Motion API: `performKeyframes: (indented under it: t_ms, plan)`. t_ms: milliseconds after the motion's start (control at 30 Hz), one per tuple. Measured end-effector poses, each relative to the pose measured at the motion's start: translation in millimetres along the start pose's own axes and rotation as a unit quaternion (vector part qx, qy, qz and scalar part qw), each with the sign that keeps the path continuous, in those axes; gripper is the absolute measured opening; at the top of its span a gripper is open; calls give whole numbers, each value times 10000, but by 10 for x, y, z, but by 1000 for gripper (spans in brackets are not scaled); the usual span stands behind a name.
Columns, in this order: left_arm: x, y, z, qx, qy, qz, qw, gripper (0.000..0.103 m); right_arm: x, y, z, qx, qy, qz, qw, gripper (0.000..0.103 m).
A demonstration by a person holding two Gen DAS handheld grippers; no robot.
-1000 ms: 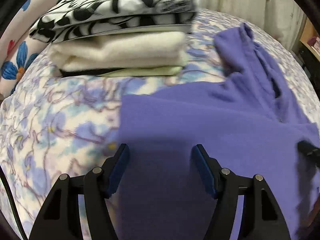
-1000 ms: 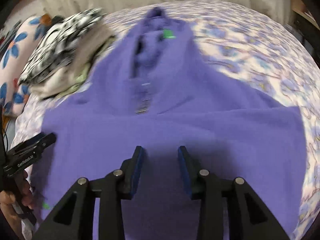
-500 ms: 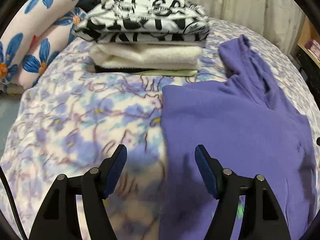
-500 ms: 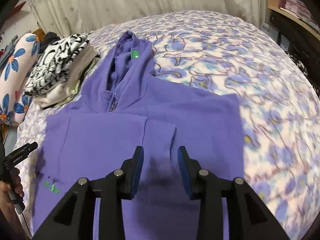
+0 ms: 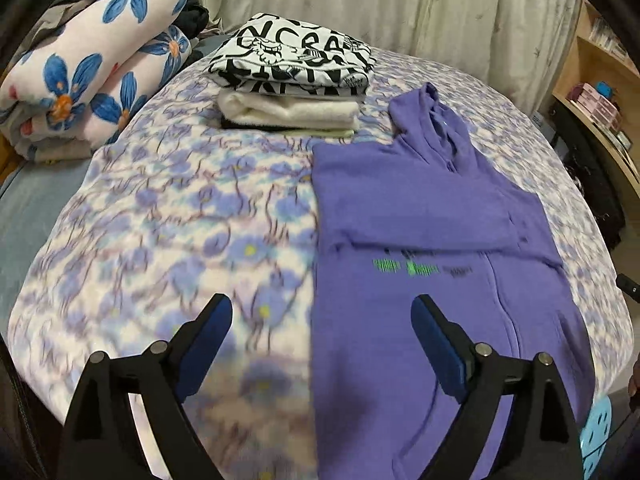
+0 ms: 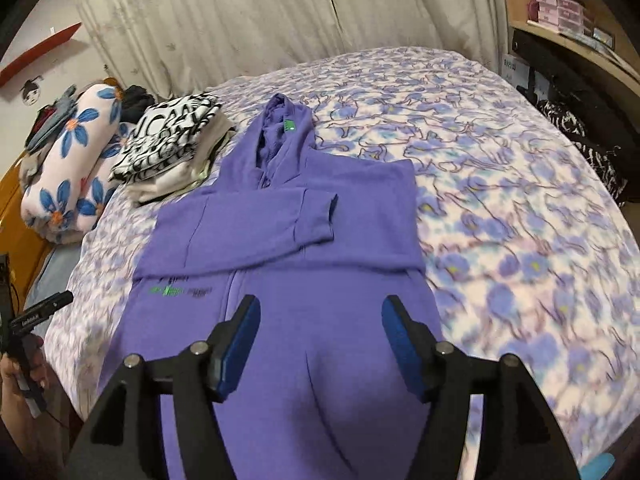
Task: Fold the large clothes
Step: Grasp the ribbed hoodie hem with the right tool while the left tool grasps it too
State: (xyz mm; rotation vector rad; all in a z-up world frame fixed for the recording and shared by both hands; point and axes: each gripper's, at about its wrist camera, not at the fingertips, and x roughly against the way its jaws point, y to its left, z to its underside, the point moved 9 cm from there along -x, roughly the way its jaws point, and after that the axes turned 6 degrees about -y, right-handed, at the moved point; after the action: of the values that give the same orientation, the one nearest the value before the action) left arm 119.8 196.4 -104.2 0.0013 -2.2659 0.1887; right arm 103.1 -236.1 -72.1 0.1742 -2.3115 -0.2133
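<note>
On purple hoodie (image 6: 280, 240), unreadable green print (image 6: 166, 291)

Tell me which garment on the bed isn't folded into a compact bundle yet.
The purple hoodie: it lies spread flat with only its sleeves folded across the chest. The others, the black-and-white printed top and cream piece beneath it, sit folded in a stack beside the hood.

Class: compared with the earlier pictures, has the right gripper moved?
Yes. The right gripper has pulled back and up from the purple hoodie, jaws opening and empty.
</note>
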Motion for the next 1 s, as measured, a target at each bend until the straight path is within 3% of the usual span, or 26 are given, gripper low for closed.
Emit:
performKeyframes:
  t_ms: [233,533,633,833,900,967,1000]
  plan:
    - [248,-75,668,163,223,421,9987,90,364,-157,624,170,140,-135,9997,63]
    - [180,-236,1534,246,585,1142,9914,90,494,-557,1426,117,456,-92,9989,63]
    - [137,-277,1676,272,653,1275,9893,90,449,-696,1661,-71,637,-171,9978,63]
    - [61,-315,1778,177,540,1437,9880,90,286,-661,1950,-305,897,-755,9926,58]
    - [59,-328,1787,188,489,1504,9872,84,280,-619,1940,-302,818,-894,9922,51]
    - [51,-378,1804,-22,510,1482,9876,58,277,-583,1910,-394,762,-1147,9897,36]
    - [47,-383,1796,-61,524,1491,9874,57,276,-577,1889,-388,716,-1193,9895,33]
